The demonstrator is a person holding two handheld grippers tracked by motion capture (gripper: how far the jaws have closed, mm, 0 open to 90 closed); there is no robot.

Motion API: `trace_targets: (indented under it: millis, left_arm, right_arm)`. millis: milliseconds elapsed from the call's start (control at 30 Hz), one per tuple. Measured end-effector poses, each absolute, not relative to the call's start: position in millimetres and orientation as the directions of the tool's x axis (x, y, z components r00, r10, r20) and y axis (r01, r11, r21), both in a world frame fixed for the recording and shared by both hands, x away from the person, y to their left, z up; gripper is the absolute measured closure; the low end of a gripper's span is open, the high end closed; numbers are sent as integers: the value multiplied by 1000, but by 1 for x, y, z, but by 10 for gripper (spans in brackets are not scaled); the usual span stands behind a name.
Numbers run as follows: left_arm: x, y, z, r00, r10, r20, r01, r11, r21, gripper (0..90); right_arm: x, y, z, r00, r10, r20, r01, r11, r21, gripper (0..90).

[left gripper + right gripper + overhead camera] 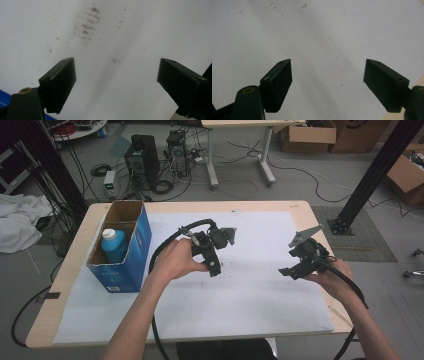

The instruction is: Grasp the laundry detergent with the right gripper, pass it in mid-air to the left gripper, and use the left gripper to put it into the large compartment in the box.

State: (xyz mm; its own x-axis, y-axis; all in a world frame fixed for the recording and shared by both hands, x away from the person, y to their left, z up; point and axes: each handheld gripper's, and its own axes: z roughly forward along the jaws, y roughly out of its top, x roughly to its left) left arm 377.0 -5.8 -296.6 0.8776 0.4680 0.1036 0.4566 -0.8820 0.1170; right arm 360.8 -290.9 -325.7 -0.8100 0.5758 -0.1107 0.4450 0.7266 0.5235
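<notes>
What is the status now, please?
Left gripper and right gripper open, empty, over white sheet. Bottle upright in blue box. Nothing in the way.

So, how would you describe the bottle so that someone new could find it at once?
Start from the wooden table and go to its left side, where an open blue cardboard box stands upright. The bottle stands inside it: blue with a white cap, the one thing in the box.

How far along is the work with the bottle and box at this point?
Nothing looks done yet: the blue bottle stands in the blue box at the table's left. Both the left gripper and right gripper are open with nothing between their fingers, above the white sheet. Reaching for and handling the bottle is apparently all left.
</notes>
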Motion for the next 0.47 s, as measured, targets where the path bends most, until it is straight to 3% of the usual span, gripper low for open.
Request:
trace_targets:
  millis: [467]
  left_arm:
    - [373,-5,-296,875,471,111,459,-881,116,163]
  right_arm:
    - [360,-290,-324,-811,574,-111,441,726,528,228]
